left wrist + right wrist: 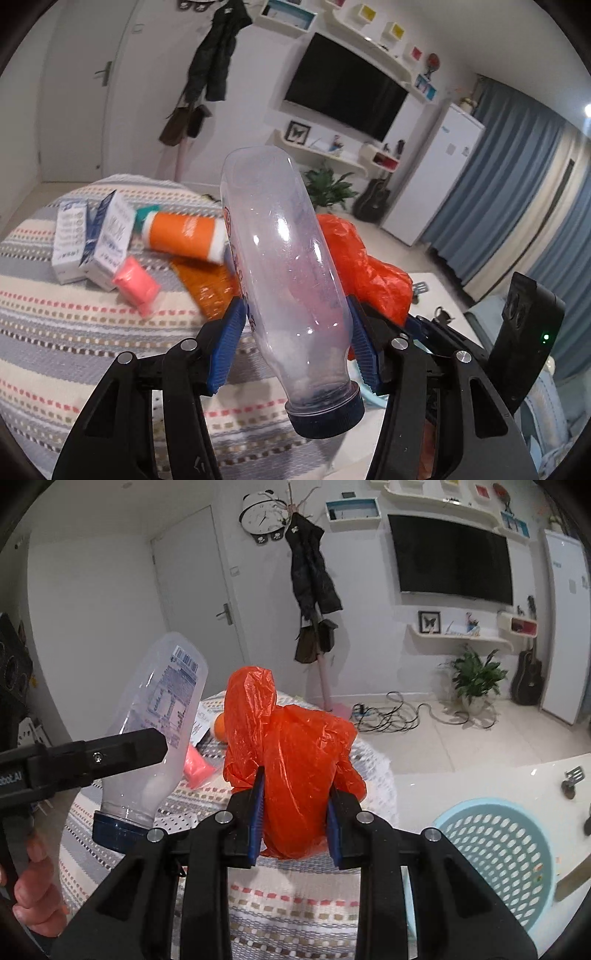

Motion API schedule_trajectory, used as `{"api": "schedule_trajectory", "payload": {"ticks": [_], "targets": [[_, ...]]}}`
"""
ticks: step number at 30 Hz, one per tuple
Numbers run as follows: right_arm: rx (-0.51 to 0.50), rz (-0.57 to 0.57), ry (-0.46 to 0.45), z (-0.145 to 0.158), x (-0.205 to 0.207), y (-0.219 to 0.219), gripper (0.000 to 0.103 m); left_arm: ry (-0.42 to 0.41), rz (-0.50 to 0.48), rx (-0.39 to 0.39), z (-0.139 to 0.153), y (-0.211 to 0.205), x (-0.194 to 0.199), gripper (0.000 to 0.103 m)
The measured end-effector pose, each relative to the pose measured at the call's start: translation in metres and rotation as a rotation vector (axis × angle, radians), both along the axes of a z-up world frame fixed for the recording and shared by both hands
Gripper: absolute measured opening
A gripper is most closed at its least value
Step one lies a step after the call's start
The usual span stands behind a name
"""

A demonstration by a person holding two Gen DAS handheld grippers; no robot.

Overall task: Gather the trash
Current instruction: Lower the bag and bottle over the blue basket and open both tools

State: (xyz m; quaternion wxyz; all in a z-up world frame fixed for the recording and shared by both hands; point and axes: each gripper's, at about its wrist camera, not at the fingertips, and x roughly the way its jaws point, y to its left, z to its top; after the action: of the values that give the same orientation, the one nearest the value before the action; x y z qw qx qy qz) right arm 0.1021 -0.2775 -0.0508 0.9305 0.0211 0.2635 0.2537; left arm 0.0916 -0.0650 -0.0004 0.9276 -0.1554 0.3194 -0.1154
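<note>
My left gripper (295,332) is shut on a clear plastic bottle (288,266) with a dark blue cap, held cap-down above the striped tablecloth (55,332). The bottle also shows in the right wrist view (159,720), with the left gripper's finger (122,751) across it. My right gripper (295,812) is shut on a crumpled orange plastic bag (295,746), lifted above the cloth; the bag also shows in the left wrist view (362,258). On the cloth lie an orange-labelled bottle (184,236), two white-and-blue cartons (92,240), a pink packet (136,288) and an orange wrapper (207,284).
A light blue perforated basket (498,856) stands low at the right of the right wrist view, beside a white surface (480,779). Behind are a coat rack (314,590), a TV (450,557), a plant (476,679), floor cables (399,712) and a guitar (528,675).
</note>
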Motion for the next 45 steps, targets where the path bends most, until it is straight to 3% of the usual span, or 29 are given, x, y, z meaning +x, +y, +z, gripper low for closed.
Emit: {"api": "schedule_trajectory", "payload": {"ticks": [12, 17, 28, 36, 40, 45], "targets": [[-0.05, -0.263, -0.057, 0.042, -0.019, -0.066, 0.025, -0.089, -0.184, -0.054, 0.036, -0.049, 0.026, 0.053], [-0.08, -0.387, -0.057, 0.046, -0.014, -0.109, 0.025, -0.08, -0.252, -0.064, 0.036, -0.081, 0.054, 0.053], [-0.012, -0.59, 0.118, -0.003, 0.028, -0.187, 0.025, 0.016, -0.379, -0.074, -0.005, -0.144, 0.11, 0.053], [-0.047, -0.704, 0.242, -0.028, 0.045, -0.196, 0.025, 0.087, -0.516, -0.109, -0.042, -0.168, 0.131, 0.053], [-0.077, -0.769, 0.294, -0.044, 0.045, -0.199, 0.025, 0.134, -0.536, -0.067, -0.062, -0.18, 0.14, 0.054], [-0.041, -0.815, 0.421, -0.082, 0.054, -0.21, 0.027, 0.223, -0.534, -0.02, -0.095, -0.185, 0.15, 0.054]]}}
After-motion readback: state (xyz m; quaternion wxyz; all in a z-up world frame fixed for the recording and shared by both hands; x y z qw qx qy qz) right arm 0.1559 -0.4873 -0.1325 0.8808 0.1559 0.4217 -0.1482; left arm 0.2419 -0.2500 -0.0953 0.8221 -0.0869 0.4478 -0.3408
